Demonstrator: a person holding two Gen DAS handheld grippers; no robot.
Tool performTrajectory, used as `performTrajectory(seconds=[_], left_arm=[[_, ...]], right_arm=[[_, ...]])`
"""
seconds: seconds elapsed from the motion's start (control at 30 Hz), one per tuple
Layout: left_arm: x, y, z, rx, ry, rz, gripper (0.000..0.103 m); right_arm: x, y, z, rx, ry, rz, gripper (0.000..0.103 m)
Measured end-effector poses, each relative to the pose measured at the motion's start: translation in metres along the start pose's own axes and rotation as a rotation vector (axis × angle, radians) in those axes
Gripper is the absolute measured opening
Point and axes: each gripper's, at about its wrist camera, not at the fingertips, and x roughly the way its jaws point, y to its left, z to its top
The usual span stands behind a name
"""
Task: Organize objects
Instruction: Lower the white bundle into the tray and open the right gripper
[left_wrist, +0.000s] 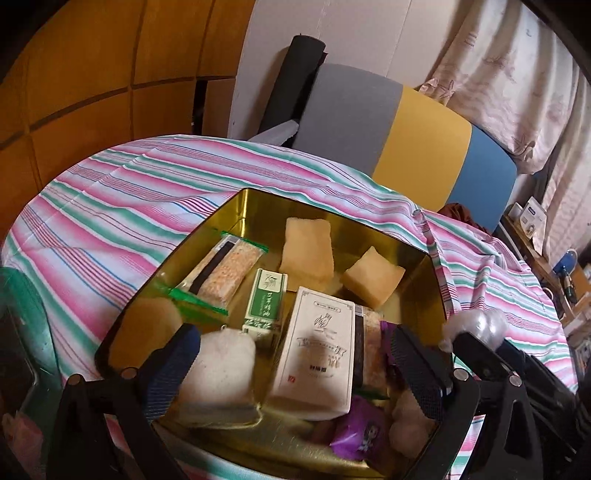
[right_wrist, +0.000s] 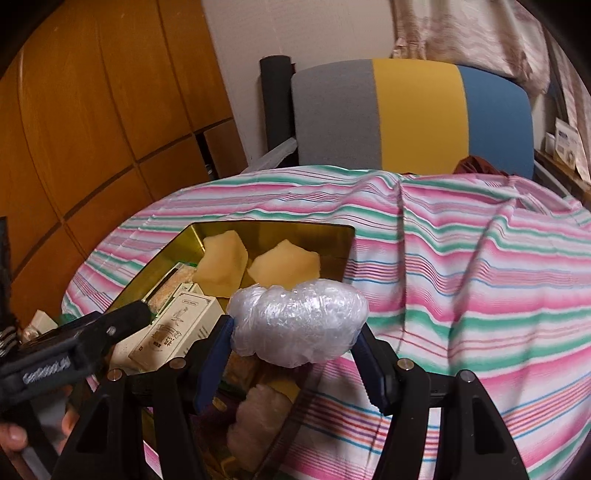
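Note:
A gold tin tray (left_wrist: 258, 206) on the striped tablecloth holds snacks: two yellow cakes (left_wrist: 308, 247), a rice-bar packet (left_wrist: 229, 271), a green box (left_wrist: 264, 304), a white box (left_wrist: 316, 350), a white wrapped cake (left_wrist: 219, 373) and a purple packet (left_wrist: 360, 430). My left gripper (left_wrist: 295, 365) hangs open over the tray's near side, fingers either side of the white cake and white box. My right gripper (right_wrist: 295, 343) is shut on a clear plastic-wrapped bundle (right_wrist: 299, 321), held above the tray's right near corner (right_wrist: 332, 236). The bundle also shows in the left wrist view (left_wrist: 476, 325).
A grey, yellow and blue chair back (right_wrist: 413, 110) stands behind the table. Wooden cabinets (right_wrist: 92, 110) are at the left. A cluttered shelf (left_wrist: 546, 266) is at the right. The left gripper's body (right_wrist: 62, 354) shows at the right view's left.

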Motion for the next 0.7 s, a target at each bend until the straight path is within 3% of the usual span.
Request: performTrajectory(seconds=[0.27, 0.47, 0.7], left_arm=[[-0.006, 0.008, -0.006, -0.008, 0.014, 0.052, 0.103], [-0.005, 0.016, -0.014, -0.036, 0.063, 0.009, 0.103], [-0.015, 0.015, -0.017, -0.017, 0.031, 0.013, 0.103]], right_arm=[[0.017, 0.021, 0.016, -0.076, 0.024, 0.001, 0.064], [0.033, 0.034, 0.027, -0.115, 0.046, 0.0, 0.064], [0.055, 0.041, 0.039, -0.122, 0.081, 0.01, 0.064]])
